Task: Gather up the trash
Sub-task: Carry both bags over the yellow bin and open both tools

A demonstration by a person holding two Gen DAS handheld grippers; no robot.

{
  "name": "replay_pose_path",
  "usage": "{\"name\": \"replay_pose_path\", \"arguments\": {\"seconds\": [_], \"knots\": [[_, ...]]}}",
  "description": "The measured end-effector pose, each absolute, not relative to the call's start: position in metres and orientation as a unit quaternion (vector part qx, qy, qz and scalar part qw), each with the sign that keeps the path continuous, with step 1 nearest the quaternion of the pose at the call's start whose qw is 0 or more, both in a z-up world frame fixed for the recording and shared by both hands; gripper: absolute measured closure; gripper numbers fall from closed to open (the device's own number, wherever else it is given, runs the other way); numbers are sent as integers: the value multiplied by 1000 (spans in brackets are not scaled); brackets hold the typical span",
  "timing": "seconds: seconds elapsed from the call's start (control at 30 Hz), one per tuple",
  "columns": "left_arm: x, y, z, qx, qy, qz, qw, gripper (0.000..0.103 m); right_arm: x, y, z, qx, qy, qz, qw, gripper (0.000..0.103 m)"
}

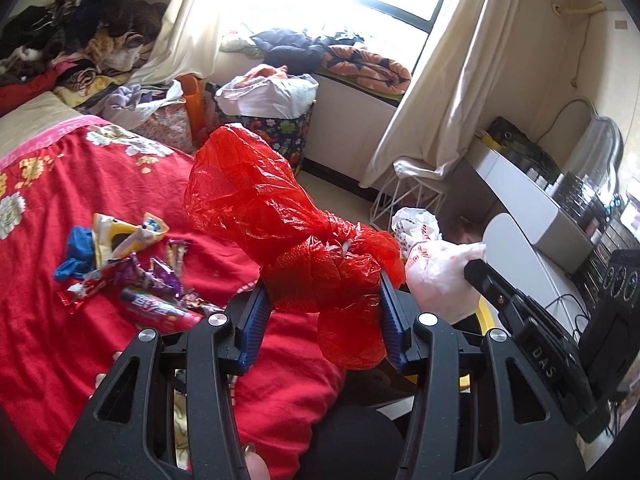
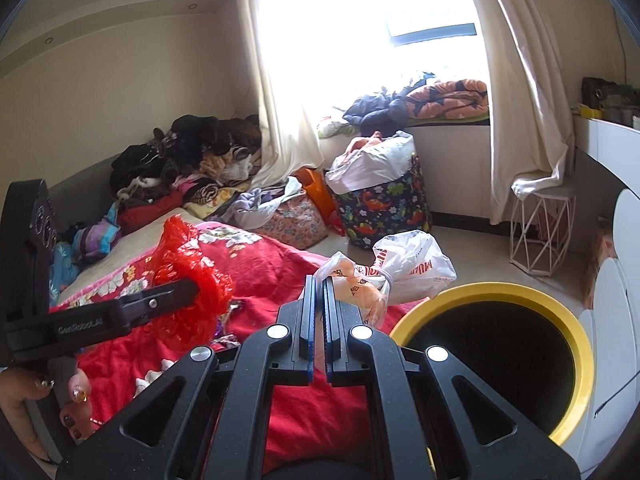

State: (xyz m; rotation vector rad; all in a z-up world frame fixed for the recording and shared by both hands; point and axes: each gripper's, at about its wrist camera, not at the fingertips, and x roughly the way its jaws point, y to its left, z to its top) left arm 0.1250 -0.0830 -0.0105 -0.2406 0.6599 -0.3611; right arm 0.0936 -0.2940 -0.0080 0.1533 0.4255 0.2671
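Observation:
My left gripper [image 1: 322, 300] is shut on a crumpled red plastic bag [image 1: 256, 192], whose bulk balloons up past the blue pads. On the red flowered blanket [image 1: 60, 340] to its left lie several snack wrappers [image 1: 152, 280] and a blue cloth [image 1: 76, 256]. My right gripper [image 2: 318, 286] has its jaws pinched together on the film of a white printed plastic bag [image 2: 412, 268], which hangs just ahead of the fingertips. A yellow-rimmed bin [image 2: 576, 328] with a black inside stands right of it, beside the bed. The red bag [image 2: 180, 280] shows at the left of the right wrist view.
A dinosaur-print basket [image 2: 380, 208] stuffed with bags stands by the window, with a white wire stool [image 2: 540, 232] under the curtain. Clothes [image 2: 188, 152] are piled at the bed's far end. A white desk [image 1: 532, 200] with cables runs along the right.

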Motion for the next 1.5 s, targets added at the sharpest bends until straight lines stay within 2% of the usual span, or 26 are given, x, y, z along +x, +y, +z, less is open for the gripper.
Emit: {"name": "replay_pose_path", "arguments": {"seconds": [0.77,1.5], "knots": [[121,-171,-27,-57,346,-253,902,63,88,-369,-27,129,233,63,962,100],[172,-247,-40,-20,382,-301,874,62,80,-415,-63,159,282,24,946,99]]}}
